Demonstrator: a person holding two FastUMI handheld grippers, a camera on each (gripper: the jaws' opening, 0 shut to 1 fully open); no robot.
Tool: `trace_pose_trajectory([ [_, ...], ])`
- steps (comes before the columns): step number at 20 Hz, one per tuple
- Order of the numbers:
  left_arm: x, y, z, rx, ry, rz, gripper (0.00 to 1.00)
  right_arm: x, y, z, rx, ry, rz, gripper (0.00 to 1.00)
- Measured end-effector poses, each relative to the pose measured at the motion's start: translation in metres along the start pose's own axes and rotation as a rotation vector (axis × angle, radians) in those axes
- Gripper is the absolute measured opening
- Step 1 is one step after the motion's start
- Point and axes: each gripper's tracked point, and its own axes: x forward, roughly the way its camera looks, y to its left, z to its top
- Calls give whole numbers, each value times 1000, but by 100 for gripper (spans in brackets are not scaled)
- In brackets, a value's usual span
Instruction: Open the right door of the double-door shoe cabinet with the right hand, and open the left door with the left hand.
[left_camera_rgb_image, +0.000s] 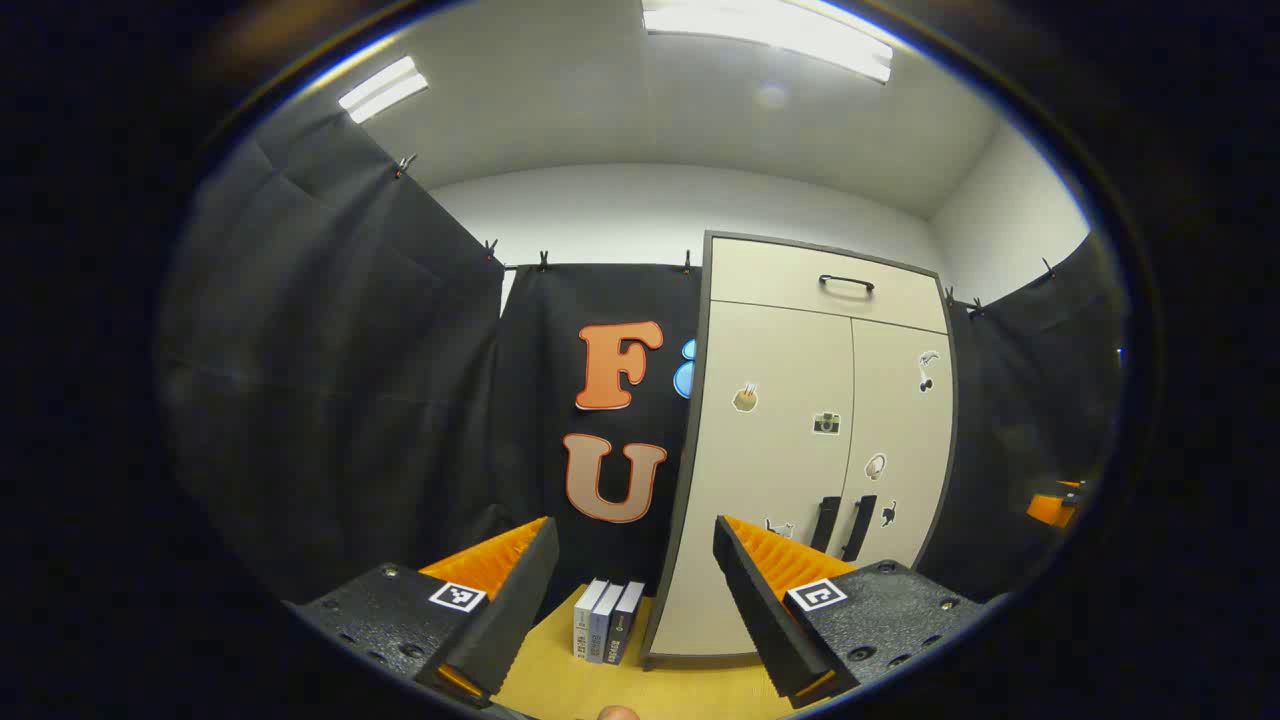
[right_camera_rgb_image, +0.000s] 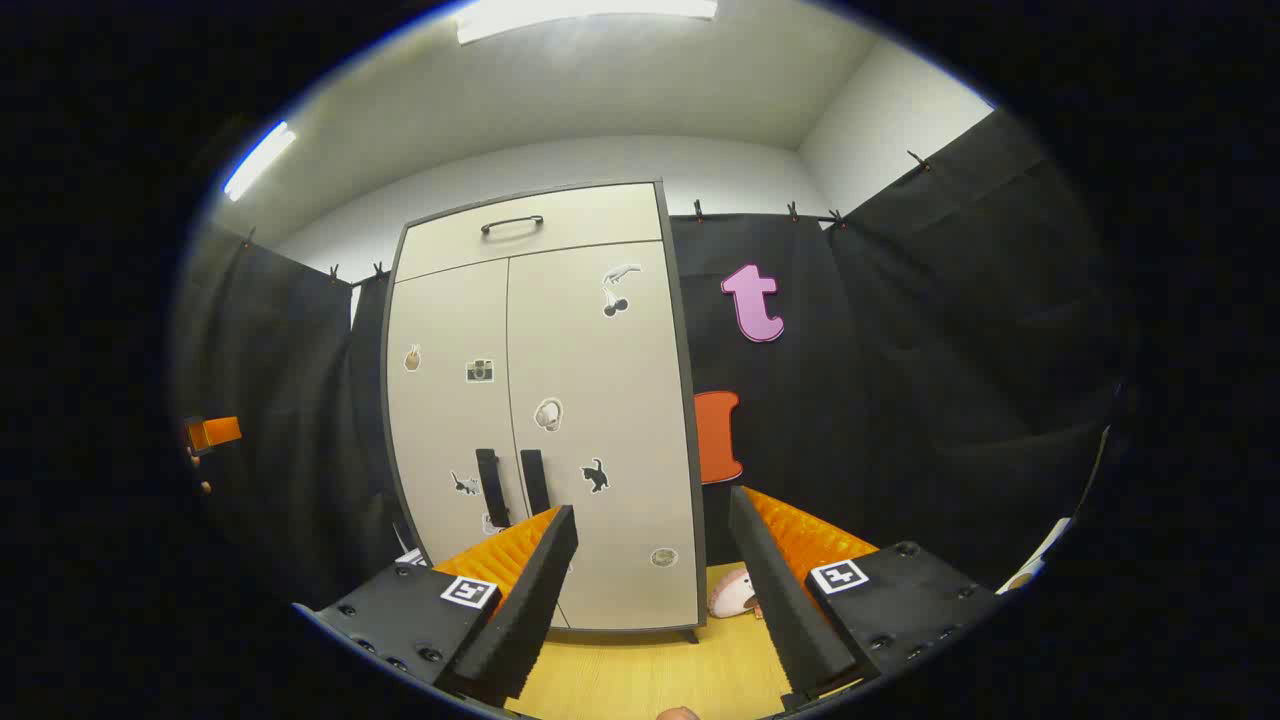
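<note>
The shoe cabinet (left_camera_rgb_image: 800, 440) stands upright on the wooden floor (left_camera_rgb_image: 640, 685) at about one o'clock in the left gripper view, its long axis vertical, and both doors are closed. Its lower right corner is cut off there behind the left gripper (left_camera_rgb_image: 635, 610), whose jaws are spread wide with nothing between them. The left door (left_camera_rgb_image: 770, 450) and right door (left_camera_rgb_image: 900, 440) meet at a centre seam, with two dark vertical handles (left_camera_rgb_image: 842, 526) side by side low down, just either side of it. A drawer with a dark bar handle (left_camera_rgb_image: 846, 283) runs across the top. Small stickers dot the doors, among them a camera and a cat; they are too small to read any writing. Three books (left_camera_rgb_image: 605, 620) stand upright at six o'clock, just left of the cabinet; their spine lettering is blurred beyond reading. In the right gripper view the cabinet sits at eleven o'clock, and the right gripper (right_camera_rgb_image: 650, 600) is likewise released and empty, its left finger covering the cabinet's lower front. A small pale object (right_camera_rgb_image: 733, 594) lies on the floor at six o'clock, half hidden behind the right finger and hard to identify.
</note>
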Motion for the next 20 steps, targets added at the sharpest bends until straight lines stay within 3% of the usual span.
trace_pose_trajectory([
  [1, -1, -3, -1, 6, 3, -9, 94, 0, -3, 1, -3, -3, -10, 88],
  [2, -1, -6, -4, 17, 5, -18, 94, -1, -6, 3, -8, -9, -22, 98],
  [11, 2, -36, -14, 61, 16, -74, 94, -8, -19, 7, -43, 5, -67, 98],
  [20, 5, -34, -24, 58, 29, -76, 94, -4, -12, 1, -29, 24, -46, 98],
])
